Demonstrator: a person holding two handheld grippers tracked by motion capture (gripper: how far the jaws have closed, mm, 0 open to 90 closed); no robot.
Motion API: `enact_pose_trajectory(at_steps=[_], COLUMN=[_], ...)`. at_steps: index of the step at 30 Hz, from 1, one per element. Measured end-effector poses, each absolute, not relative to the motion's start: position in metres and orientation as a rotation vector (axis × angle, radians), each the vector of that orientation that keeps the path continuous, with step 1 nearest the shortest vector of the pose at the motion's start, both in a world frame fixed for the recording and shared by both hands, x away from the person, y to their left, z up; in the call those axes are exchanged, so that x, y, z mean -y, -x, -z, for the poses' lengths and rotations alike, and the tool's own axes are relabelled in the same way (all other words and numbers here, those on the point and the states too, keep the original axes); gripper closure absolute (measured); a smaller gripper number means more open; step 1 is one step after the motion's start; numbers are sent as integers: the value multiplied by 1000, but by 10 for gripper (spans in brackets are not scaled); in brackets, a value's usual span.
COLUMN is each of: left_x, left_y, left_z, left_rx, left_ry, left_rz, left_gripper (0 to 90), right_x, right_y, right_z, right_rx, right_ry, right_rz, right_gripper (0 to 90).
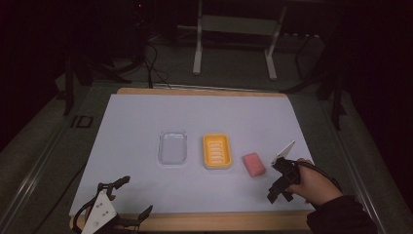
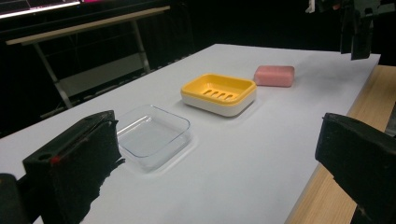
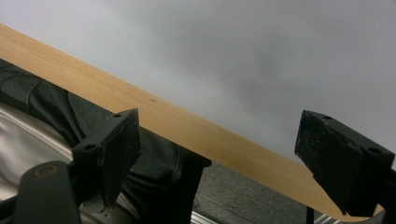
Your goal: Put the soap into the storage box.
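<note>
Here, unlabelled pink soap beside yellow dish

Three things sit in a row across the middle of the bench. The clear tray is on the left, the soap dish is in the middle, and the soap bar is on the right. Your left claw is at the near left corner. Your right claw is near the front edge, just right of the soap bar.
</note>
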State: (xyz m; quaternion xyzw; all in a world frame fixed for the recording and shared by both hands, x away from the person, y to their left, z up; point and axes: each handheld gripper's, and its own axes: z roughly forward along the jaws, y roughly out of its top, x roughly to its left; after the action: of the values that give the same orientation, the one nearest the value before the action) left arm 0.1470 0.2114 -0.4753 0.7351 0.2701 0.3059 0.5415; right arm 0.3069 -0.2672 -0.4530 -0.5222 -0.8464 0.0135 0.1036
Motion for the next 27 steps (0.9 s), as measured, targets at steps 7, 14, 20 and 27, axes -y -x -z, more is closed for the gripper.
enact_pose_trajectory(at_steps=[7, 14, 20, 27], left_x=[-209, -209, -209, -209], left_y=[-146, -148, -148, -147], left_z=[474, 475, 475, 474], left_rx=[-630, -629, -633, -632], left_ry=[-1751, -1755, -1757, -1758], left_rz=[-729, -726, -723, -722], left_gripper=[5, 5, 5, 5], right_x=[255, 239, 228, 217], right_y=[-316, -328, -339, -350], right_z=[452, 448, 450, 449], right_rx=[2544, 2595, 2639, 2720], right_ry=[1492, 1478, 1446, 1418], right_rz=[-46, -41, -38, 1], right_gripper=[130, 129, 120, 120])
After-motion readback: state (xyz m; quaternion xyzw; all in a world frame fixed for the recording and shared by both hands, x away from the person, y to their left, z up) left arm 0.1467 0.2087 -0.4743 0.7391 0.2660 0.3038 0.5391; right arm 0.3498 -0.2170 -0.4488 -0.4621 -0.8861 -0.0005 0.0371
